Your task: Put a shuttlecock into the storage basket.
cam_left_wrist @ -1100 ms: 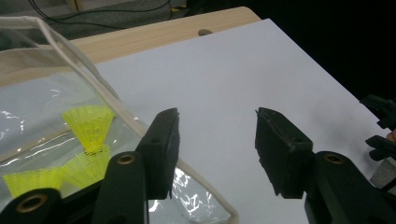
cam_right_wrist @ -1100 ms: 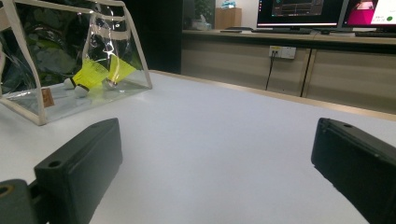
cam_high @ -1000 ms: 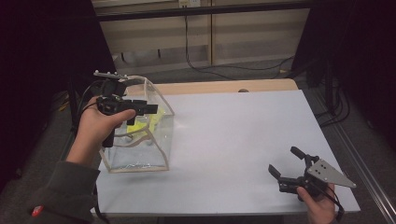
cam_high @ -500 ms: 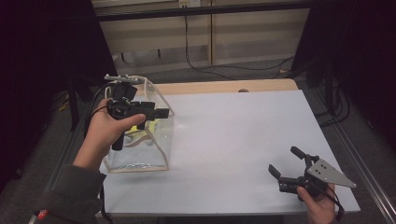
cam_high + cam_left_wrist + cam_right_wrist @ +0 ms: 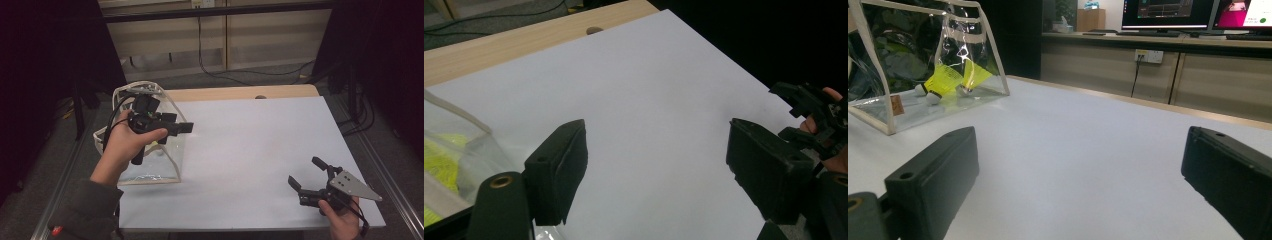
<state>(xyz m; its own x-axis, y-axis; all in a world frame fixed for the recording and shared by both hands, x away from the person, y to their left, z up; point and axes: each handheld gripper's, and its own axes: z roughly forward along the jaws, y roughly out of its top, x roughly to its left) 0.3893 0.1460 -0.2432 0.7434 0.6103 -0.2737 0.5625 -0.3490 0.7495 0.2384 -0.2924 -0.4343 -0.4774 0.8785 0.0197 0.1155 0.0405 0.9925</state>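
Note:
A clear plastic pouch (image 5: 150, 172) with white trim stands on the left of the white table. In the right gripper view the pouch (image 5: 923, 55) holds yellow shuttlecocks (image 5: 945, 80). My left gripper (image 5: 179, 123) hovers over the pouch's right side and points right. Its jaws have just been opening, and in the left gripper view the left gripper (image 5: 656, 135) has only bare table between them. The pouch (image 5: 454, 150) shows at that view's lower left. My right gripper (image 5: 304, 171) rests open near the front right corner, and nothing is in the right gripper (image 5: 1080, 137).
A white sheet (image 5: 260, 145) covers the table, with a wooden strip (image 5: 240, 93) and a hole along the far edge. Metal rails run down both sides. Cabinets and cables stand behind the table. The other hand's gripper (image 5: 811, 112) shows far right in the left gripper view.
My left gripper has moved right, from above the pouch's mouth to over its right side. The right gripper has stayed where it was.

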